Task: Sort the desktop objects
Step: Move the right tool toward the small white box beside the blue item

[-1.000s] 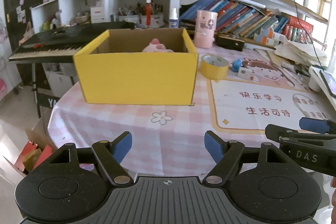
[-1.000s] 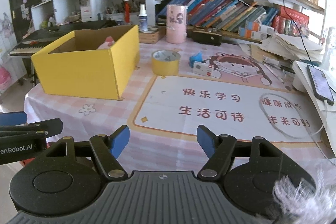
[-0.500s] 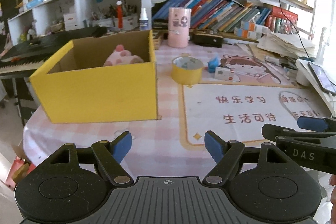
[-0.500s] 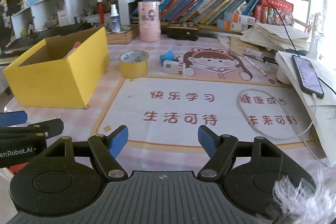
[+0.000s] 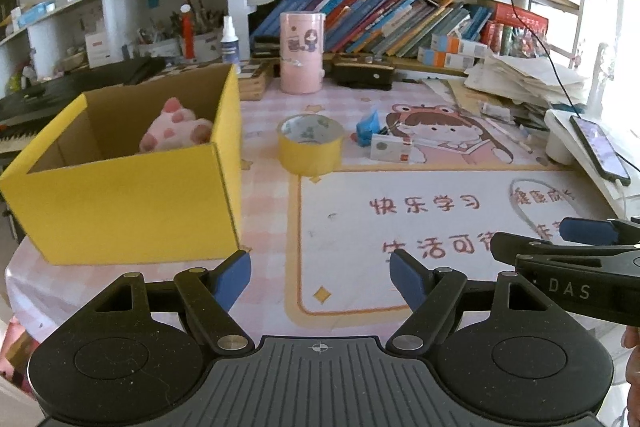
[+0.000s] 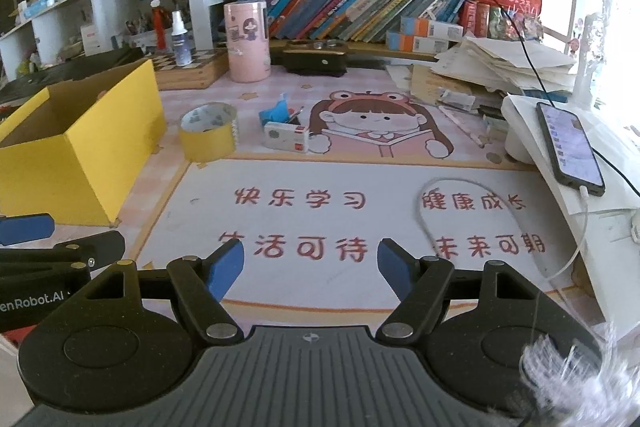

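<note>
From the left wrist, the left gripper (image 5: 320, 277) hangs open and empty above the desk (image 5: 264, 123). The yellow box (image 5: 132, 183) sits left, a pink plush (image 5: 176, 131) inside it. A tape roll (image 5: 311, 143) stands just right of the box, a white card box (image 5: 390, 148) beyond it.

From the right wrist, the right gripper (image 6: 310, 265) is open too, nothing between its fingers, over the printed mat (image 6: 360, 223). The tape roll (image 6: 208, 137) stands between box (image 6: 80, 143) and card box (image 6: 287, 137). A phone (image 6: 570, 147) lies far right.

One yellow box (image 5: 132, 199) holding one pink plush toy (image 5: 176, 131); one yellow tape roll (image 5: 310, 145); one pink canister (image 5: 301, 53); one spray bottle (image 5: 229, 41); one phone (image 6: 570, 147); two grippers, left gripper (image 5: 320, 277) and right gripper (image 6: 310, 267).
</note>
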`<state>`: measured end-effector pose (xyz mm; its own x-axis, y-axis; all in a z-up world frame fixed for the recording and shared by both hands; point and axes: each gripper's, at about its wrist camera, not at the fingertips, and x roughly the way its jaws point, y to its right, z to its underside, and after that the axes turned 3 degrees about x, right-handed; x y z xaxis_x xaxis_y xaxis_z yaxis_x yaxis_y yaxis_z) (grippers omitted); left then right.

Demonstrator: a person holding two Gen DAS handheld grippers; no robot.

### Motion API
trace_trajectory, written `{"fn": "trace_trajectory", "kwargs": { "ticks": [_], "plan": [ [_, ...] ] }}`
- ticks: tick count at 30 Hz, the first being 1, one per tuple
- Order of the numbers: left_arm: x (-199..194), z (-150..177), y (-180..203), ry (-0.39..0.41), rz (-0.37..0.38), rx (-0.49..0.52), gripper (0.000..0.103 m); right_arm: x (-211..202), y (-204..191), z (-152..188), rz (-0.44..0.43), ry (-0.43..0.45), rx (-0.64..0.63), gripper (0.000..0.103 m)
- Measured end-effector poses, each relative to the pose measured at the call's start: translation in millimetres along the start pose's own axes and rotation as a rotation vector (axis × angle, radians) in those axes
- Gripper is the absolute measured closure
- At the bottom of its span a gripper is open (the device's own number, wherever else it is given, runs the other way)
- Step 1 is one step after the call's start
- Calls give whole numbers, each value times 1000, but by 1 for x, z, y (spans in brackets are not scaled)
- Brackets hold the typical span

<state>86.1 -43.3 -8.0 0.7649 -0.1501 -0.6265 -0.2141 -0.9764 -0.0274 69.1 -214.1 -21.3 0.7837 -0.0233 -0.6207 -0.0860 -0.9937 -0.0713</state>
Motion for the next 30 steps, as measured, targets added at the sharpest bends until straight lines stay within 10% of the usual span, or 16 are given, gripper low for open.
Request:
{"fn": "trace_trajectory", "kwargs": {
  "ticks": [30],
  "plan": [
    [64,-45,47,-18,-2,-3,14,54,59,-41,17,-9,4,27]
  ]
}}
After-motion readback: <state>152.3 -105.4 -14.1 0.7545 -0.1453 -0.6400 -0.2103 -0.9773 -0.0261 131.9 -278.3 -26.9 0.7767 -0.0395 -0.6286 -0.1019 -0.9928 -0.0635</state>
